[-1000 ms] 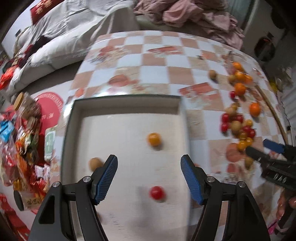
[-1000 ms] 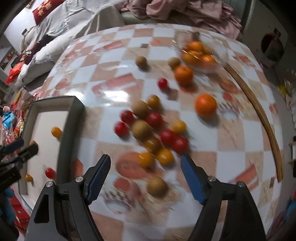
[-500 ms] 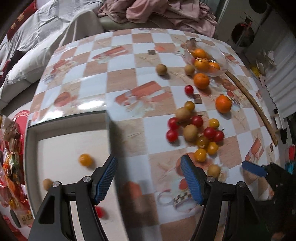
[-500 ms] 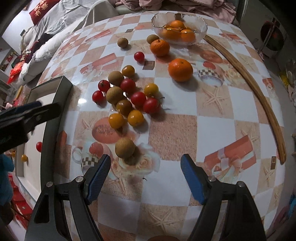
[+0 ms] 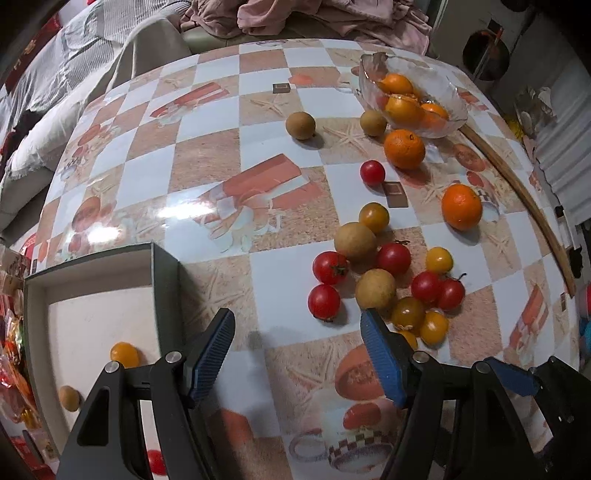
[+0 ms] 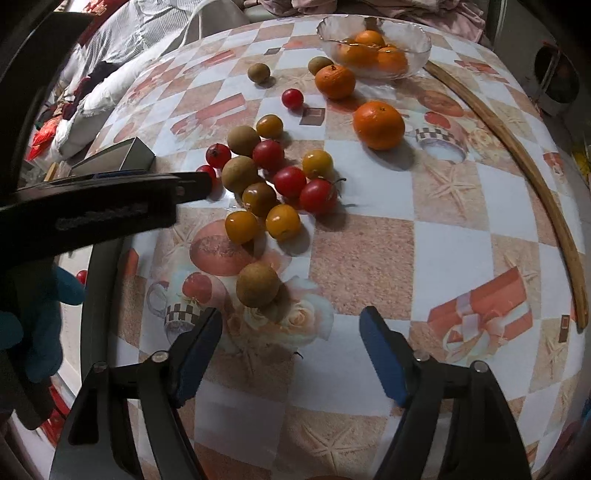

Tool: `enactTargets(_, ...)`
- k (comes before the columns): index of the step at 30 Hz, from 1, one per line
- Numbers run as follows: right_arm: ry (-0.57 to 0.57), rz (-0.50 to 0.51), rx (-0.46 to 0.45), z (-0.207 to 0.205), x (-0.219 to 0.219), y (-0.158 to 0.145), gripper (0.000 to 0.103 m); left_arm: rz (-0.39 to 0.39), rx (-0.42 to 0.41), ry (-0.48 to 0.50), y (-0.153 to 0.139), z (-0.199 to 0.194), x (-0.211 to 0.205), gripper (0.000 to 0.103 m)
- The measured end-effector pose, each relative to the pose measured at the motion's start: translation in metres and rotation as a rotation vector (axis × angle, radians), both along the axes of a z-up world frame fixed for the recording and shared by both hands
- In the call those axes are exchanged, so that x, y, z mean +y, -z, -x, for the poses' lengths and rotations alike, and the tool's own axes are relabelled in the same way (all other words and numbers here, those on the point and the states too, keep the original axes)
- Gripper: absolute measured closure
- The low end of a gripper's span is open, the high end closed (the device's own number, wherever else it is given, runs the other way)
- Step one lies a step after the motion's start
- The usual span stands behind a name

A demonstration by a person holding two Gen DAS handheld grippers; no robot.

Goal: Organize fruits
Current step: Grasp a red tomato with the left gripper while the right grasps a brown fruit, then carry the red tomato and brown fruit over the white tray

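Left tool (image 5: 297, 356) above bare tablecloth (image 5: 229, 177)

A home: bedding (image 5: 55, 92) and clothes (image 5: 332, 18) beside the table (image 5: 221, 155).

Bare tablecloth (image 5: 236, 206) gives me room between the box wall (image 5: 168, 291) and the fruit cluster (image 5: 384, 284); elsewhere fruit crowds.
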State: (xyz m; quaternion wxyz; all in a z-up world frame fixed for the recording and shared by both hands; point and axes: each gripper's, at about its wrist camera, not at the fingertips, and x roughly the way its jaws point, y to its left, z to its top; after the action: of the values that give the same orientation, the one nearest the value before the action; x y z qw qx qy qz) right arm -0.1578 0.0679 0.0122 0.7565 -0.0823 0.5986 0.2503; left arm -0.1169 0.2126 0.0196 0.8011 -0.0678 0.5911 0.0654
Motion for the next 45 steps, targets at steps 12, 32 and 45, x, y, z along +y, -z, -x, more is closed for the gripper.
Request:
enactTargets(12, -0.06, -0.002, -0.062, 0.0, 0.02, 0.003, 0.05, -0.013, 0.015, -0.025, 0.017, -0.009, 0.001, 0.032)
enactTargets(32, -0.032, -0.052, 0.019, -0.009, 0.011, -0.002, 0.076, 0.046, -0.017, -0.069, -0.002, 0.01, 0.009, 0.083)
enactTargets(45, -0.015, -0.058, 0.035, -0.006, 0.0, -0.018, 0.075, 0.091, -0.078, -0.064, -0.042, 0.043, 0.013, 0.083)
